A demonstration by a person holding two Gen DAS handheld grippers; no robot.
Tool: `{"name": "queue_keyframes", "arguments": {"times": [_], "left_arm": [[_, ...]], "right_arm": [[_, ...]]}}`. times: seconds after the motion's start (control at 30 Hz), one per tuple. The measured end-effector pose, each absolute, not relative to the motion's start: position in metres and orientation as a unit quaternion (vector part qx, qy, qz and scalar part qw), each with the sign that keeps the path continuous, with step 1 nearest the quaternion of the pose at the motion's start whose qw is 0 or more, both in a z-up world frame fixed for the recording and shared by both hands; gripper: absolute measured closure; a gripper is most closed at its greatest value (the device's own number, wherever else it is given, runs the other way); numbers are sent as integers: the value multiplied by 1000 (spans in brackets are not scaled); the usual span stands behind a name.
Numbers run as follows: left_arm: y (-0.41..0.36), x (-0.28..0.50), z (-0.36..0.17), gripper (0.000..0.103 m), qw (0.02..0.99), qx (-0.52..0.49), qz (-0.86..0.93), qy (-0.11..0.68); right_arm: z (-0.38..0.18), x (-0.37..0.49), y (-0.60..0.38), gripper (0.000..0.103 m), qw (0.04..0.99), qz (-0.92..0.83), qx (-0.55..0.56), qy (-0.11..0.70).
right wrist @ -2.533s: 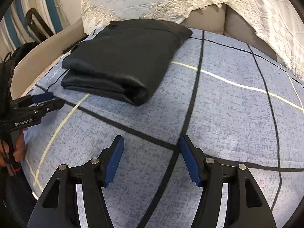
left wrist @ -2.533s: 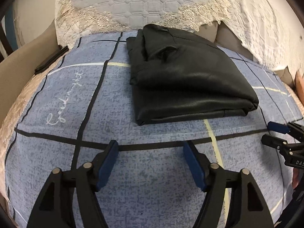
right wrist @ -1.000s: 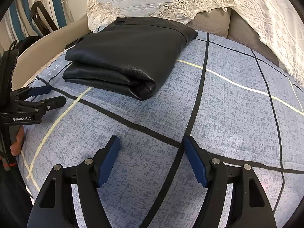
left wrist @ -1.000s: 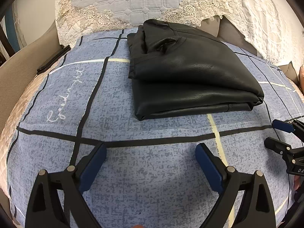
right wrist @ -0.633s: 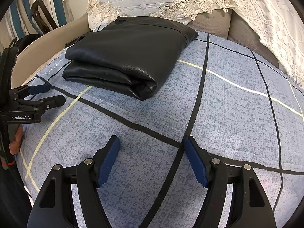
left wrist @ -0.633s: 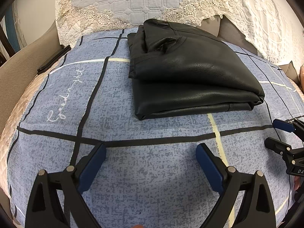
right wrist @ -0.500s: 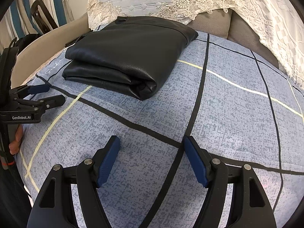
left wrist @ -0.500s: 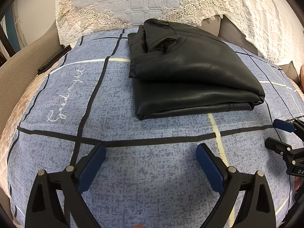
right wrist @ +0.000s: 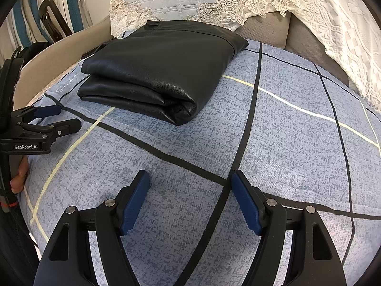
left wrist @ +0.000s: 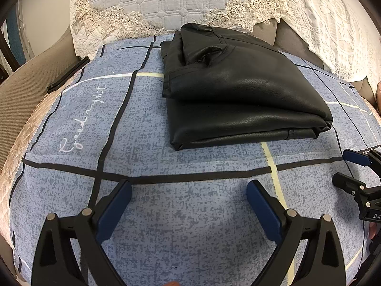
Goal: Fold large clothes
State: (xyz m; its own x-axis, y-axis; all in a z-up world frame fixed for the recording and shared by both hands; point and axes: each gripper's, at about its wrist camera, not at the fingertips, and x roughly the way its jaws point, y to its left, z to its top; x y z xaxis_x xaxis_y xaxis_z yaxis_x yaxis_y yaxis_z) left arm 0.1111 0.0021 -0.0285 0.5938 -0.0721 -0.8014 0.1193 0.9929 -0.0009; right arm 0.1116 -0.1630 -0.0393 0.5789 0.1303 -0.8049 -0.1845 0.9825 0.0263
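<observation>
The black garment [left wrist: 240,90] lies folded in a thick stack on the blue checked sheet [left wrist: 190,214], near the lace-edged pillows [left wrist: 166,2]; its far edge runs up against them, and I cannot make out what kind of garment it is. The left gripper [left wrist: 189,205] hangs over bare sheet just short of the stack, jaws wide apart and holding nothing. The right gripper [right wrist: 190,194] does likewise off to the side, jaws apart, its handle cut off at the frame edge.
</observation>
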Motion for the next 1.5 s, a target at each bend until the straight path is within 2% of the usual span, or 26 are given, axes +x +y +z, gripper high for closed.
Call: {"name": "queue_keyframes", "arguments": {"times": [1.5], "left_arm": [[4,111,-30,1,889,30,-50,454]], "right_arm": [[-41,110,-161,28,890,82,-34,448]]}}
